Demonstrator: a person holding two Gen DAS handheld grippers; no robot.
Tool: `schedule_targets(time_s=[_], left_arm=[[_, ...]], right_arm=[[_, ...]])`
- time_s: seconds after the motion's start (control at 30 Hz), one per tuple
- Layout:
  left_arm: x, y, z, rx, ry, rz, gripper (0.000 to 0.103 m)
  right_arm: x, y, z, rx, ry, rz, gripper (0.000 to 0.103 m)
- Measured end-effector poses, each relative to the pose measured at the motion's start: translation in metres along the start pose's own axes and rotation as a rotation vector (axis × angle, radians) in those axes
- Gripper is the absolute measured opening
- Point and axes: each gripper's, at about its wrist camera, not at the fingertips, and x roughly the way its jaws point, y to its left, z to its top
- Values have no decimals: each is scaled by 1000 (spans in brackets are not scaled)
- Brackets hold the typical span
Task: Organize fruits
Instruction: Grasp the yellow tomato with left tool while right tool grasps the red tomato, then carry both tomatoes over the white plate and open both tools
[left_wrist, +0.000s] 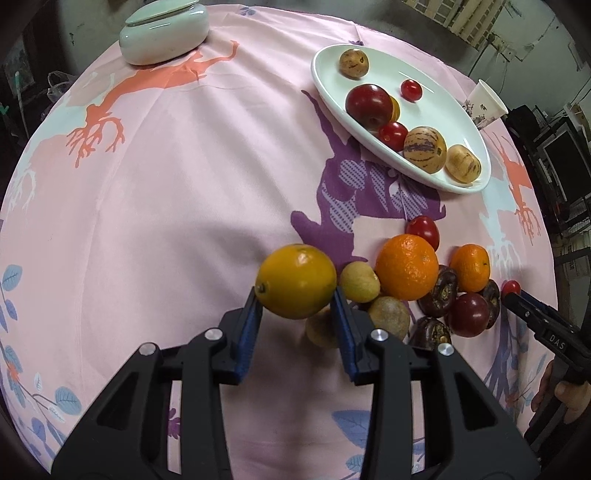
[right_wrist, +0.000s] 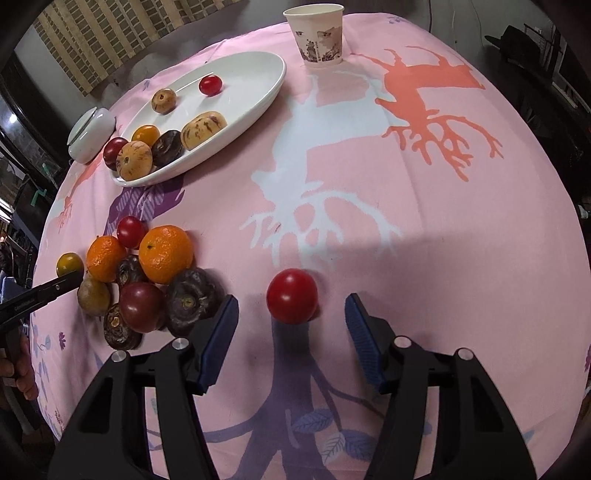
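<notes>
My left gripper (left_wrist: 297, 304) is shut on a yellow-orange round fruit (left_wrist: 295, 280), with its blue pads pressing both sides. The fruit sits at the left end of a pile that includes two oranges (left_wrist: 406, 267), dark purple fruits (left_wrist: 441, 291), a dark red plum (left_wrist: 469, 314) and pale brown fruits (left_wrist: 359, 282). My right gripper (right_wrist: 291, 314) stands open around a lone red tomato (right_wrist: 291, 295) on the cloth, its pads clear of it on both sides. A white oval plate (right_wrist: 251, 74) at the back holds several fruits.
A printed paper cup (right_wrist: 318, 35) stands behind the plate. A pale lidded ceramic bowl (left_wrist: 164, 31) sits at the far left. The pink patterned tablecloth (left_wrist: 166, 203) drops off at the table's round edges. A hand (left_wrist: 565, 398) shows at the lower right.
</notes>
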Motion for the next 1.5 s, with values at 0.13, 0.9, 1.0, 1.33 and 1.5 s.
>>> schedule_targets(time_s=[0.13,0.9,1.0,1.33,1.5], left_arm=[[1,7,1,-22,6,-15,39],[16,9,19,-38,-2,5,57],[21,6,25,-27,-2,11,56],[17,-5,25,6,-12,11,42],[-7,-5,27,3,-49,-25,42]], right_arm=[[6,5,6,-22,-4,-34,28],[-19,13,2,-19,-7,83,27],[-19,12,2,-17,-4,85,27],[-17,12,2,-15,0,93,27],[-24,18,12,-24,-26,115,27]])
